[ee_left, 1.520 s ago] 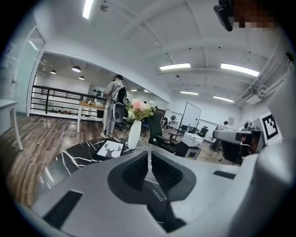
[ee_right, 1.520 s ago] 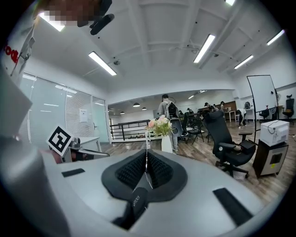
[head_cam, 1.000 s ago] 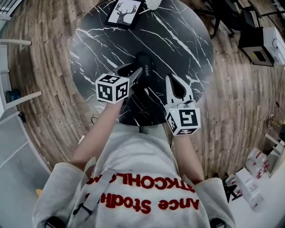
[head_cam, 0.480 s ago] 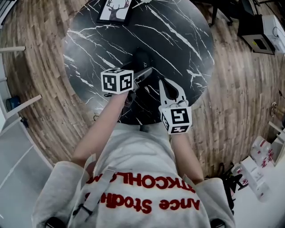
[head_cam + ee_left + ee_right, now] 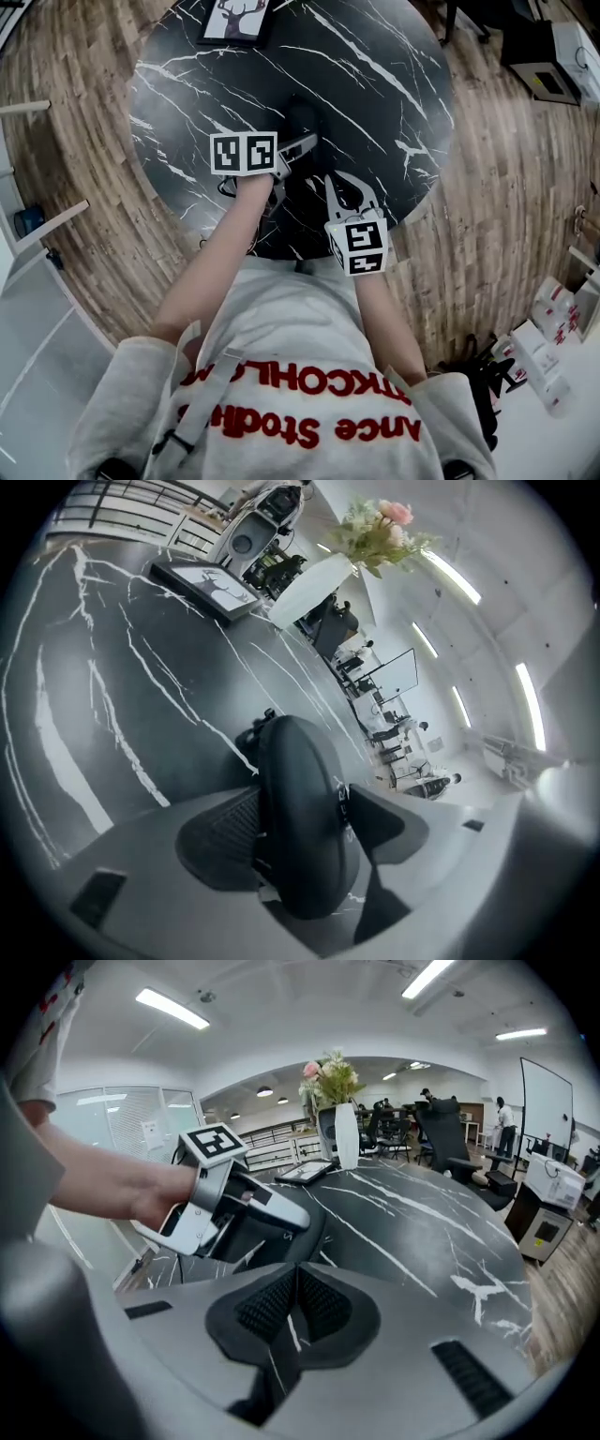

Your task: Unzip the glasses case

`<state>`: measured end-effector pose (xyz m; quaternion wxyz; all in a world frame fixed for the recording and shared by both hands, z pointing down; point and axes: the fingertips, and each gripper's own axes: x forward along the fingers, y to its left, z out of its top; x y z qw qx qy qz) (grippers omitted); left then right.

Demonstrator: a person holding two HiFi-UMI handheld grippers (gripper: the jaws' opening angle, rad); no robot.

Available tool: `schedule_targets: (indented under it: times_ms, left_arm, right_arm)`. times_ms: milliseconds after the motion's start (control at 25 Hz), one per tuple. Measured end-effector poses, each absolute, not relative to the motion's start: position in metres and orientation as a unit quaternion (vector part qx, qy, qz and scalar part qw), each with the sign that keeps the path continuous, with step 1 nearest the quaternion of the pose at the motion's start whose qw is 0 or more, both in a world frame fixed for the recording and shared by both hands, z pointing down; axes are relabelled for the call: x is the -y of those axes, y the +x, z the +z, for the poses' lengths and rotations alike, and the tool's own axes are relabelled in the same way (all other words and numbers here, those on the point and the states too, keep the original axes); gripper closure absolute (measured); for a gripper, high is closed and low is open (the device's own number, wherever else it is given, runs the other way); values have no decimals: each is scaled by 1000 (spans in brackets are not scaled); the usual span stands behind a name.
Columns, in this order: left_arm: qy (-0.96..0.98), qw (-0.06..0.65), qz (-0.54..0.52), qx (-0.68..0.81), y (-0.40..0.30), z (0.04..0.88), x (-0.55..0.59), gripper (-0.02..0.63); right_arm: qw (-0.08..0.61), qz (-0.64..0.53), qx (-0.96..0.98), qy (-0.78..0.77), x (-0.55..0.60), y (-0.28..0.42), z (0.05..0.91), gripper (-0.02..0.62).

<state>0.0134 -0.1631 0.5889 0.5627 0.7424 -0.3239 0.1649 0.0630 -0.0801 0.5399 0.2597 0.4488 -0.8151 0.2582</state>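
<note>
The black glasses case [image 5: 303, 120] lies near the middle of the round marble table [image 5: 394, 84]. My left gripper [image 5: 298, 164] reaches in from the left. In the left gripper view the case [image 5: 300, 827] stands on edge and fills the gap between the pads. The jaws have just been closing, with the case between them and touching both pads. My right gripper [image 5: 330, 176] comes from the near side and is shut, with its tip just right of the case. In the right gripper view its pads [image 5: 272, 1302] meet with nothing between them, and the case [image 5: 286, 1234] lies just beyond.
A framed deer picture [image 5: 234, 19] lies at the table's far edge, and a white vase of flowers [image 5: 314, 583] stands beside it. Wooden floor surrounds the table. A dark box [image 5: 539, 70] sits on the floor at the right. The person's torso is close to the near edge.
The left gripper has rolled, so its marker cube faces the camera squarely, and its jaws now span the case. The right gripper has drawn in leftward, closer to the case.
</note>
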Motion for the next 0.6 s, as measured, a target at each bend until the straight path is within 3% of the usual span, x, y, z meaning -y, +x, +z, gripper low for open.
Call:
schedule_targets:
  times_ms: [160, 280, 600]
  left_arm:
    - [727, 587, 144, 325, 14, 589, 164, 313]
    - [706, 618, 111, 327, 14, 589, 166, 319]
    - [681, 648, 77, 331, 8, 588, 174, 319]
  right_arm:
    - [289, 309, 812, 401, 64, 43, 570, 561]
    - [302, 318, 807, 395, 62, 32, 581, 466]
    - [288, 360, 794, 397, 62, 31, 589, 451]
